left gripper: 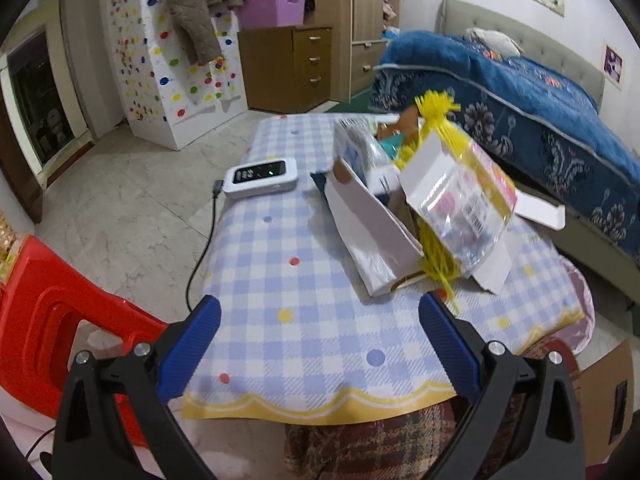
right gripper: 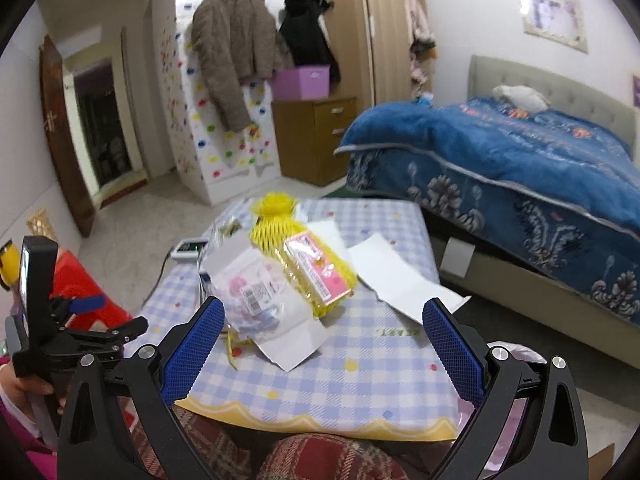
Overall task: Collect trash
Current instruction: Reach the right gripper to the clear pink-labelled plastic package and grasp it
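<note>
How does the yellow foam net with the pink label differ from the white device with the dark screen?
The yellow foam net is soft, meshy trash lying tilted on the packaging pile; the white device with the dark screen is rigid, smooth, flat on the cloth, and cabled. The net sits mid-table, the device at the edge. Both are on the checked tablecloth.

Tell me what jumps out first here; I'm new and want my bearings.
A heap of trash, bright yellow foam netting and clear wrappers over torn white cardboard, sits mid-table on the checked cloth. Both tongs, left and right, hang open before it. A blue-quilted bed lies behind, right.
</note>
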Demonstrator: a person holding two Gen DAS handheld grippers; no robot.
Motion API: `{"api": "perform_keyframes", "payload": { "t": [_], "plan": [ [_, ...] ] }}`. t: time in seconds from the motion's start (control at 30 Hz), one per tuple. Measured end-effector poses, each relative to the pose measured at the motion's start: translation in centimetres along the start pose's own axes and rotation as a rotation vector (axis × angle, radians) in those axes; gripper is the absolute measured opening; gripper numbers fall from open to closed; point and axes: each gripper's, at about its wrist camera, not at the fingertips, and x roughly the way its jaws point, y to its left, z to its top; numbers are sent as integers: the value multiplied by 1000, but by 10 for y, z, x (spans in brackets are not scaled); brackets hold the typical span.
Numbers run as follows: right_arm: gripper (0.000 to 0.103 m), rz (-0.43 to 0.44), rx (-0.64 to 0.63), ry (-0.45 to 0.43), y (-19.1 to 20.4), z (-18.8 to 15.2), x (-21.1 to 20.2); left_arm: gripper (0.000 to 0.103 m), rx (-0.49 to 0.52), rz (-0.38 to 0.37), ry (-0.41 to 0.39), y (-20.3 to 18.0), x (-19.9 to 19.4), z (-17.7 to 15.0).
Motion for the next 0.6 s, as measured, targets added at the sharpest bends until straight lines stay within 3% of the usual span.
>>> {"api": "perform_keyframes", "payload": {
  "t": [0.17, 0.27, 0.37, 0.4, 0.43, 0.53, 0.6],
  "plan": [
    [97, -118, -53, 49, 0, 0, 26, 96, 19, -21, 10, -9, 11, 2],
    [96, -118, -73, 62, -3, -4, 40, 96, 11, -22, 6, -9, 15, 8],
    [91, -58, -79, 81, -2, -8, 52, 96, -11, -12, -2, -5, 19, 18],
    [81, -46, -83, 94, -1, -10, 57, 96, -12, -5, -8, -4, 20, 21],
    [62, -31, -79, 88, 0, -10, 60, 96, -12, 0, -12, -3, 21, 24],
    [45, -18, -50, 148, -3, -13, 77, 96, -7, -1, -21, -4, 25, 29],
    [40, 12, -35, 175, -6, -14, 87, 96, 4, -11, -24, -7, 27, 32]
  ]
}}
